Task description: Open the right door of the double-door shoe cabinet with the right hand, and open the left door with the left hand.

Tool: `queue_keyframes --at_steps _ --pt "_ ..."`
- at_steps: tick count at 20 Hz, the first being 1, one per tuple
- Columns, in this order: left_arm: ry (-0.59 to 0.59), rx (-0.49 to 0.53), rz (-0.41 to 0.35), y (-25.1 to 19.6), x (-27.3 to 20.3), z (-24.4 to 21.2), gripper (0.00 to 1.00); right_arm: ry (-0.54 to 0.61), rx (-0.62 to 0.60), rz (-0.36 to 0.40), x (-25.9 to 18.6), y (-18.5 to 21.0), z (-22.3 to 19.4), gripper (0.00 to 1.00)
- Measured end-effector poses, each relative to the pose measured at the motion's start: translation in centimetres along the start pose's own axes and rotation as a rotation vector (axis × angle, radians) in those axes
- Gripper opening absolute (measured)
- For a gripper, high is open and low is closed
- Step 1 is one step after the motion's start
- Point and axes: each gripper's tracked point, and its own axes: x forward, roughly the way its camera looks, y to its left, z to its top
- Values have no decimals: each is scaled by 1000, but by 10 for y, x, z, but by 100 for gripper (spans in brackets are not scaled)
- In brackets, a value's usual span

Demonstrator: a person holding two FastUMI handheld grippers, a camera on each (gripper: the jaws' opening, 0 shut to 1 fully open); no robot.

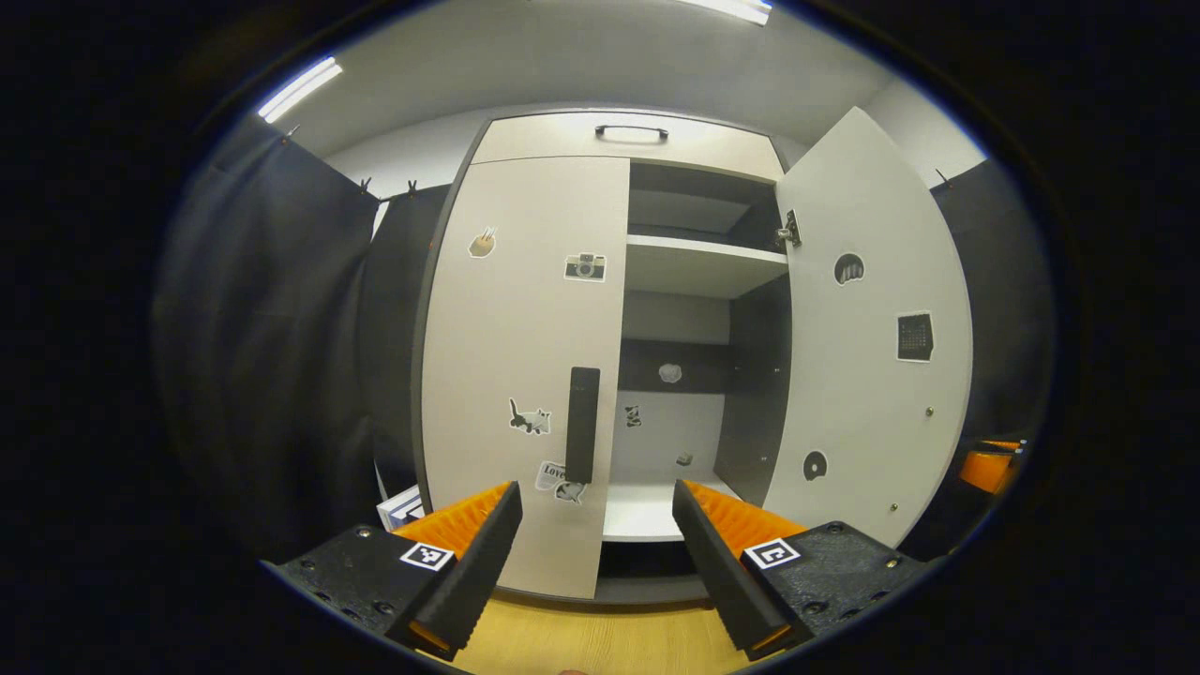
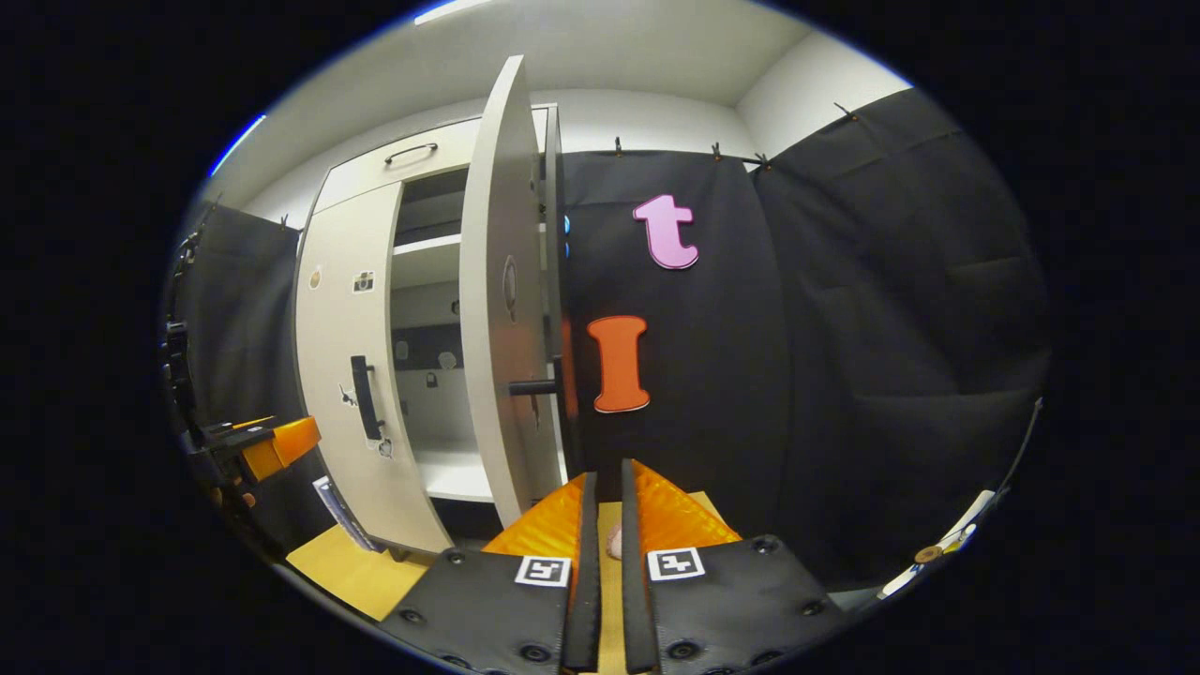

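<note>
We can read one word, "Love", on a sticker (image 1: 551, 472) low on the closed left door (image 1: 525, 356), just ahead of the left gripper (image 1: 597, 525) beside the door's black handle (image 1: 582, 424) (the remaining lettering on it is too small to make out).

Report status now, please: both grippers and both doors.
Left gripper open, short of left door handle. Right gripper nearly shut, empty. Right door open, left door closed.

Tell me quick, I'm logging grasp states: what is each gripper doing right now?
Left gripper: open, holding nothing, aimed at the closed left door's handle.
Right gripper: closed, nothing visibly held, just off the open right door.
</note>
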Motion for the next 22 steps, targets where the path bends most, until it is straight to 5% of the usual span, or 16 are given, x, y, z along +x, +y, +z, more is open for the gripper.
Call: queue_keyframes --at_steps 1,5,7,9,12,16,19,20,22 --pt "1 3 -6 1 10 -1 98 -6 -4 -6 -1 0 1 24" --pt "7 21 -1 10 48 -8 97 -18 -27 -49 -1 -3 2 25" --pt "8 33 5 15 66 -12 97 -19 -22 -71 -2 -4 2 42" --pt "9 33 14 21 83 -15 96 -17 -19 -87 -3 -5 1 41" --pt "25 22 0 26 106 -22 98 -22 -30 -115 -5 -7 2 87" --pt "38 24 -1 33 132 -28 97 -38 -36 -178 -6 -15 4 97" --pt "42 40 -2 36 148 -33 97 -33 -32 -210 -9 -18 3 89" --pt "42 44 -5 36 152 -33 95 -30 -30 -217 -9 -18 3 97" --pt "36 44 -18 34 159 -32 91 -26 -32 -230 -10 -17 1 97"
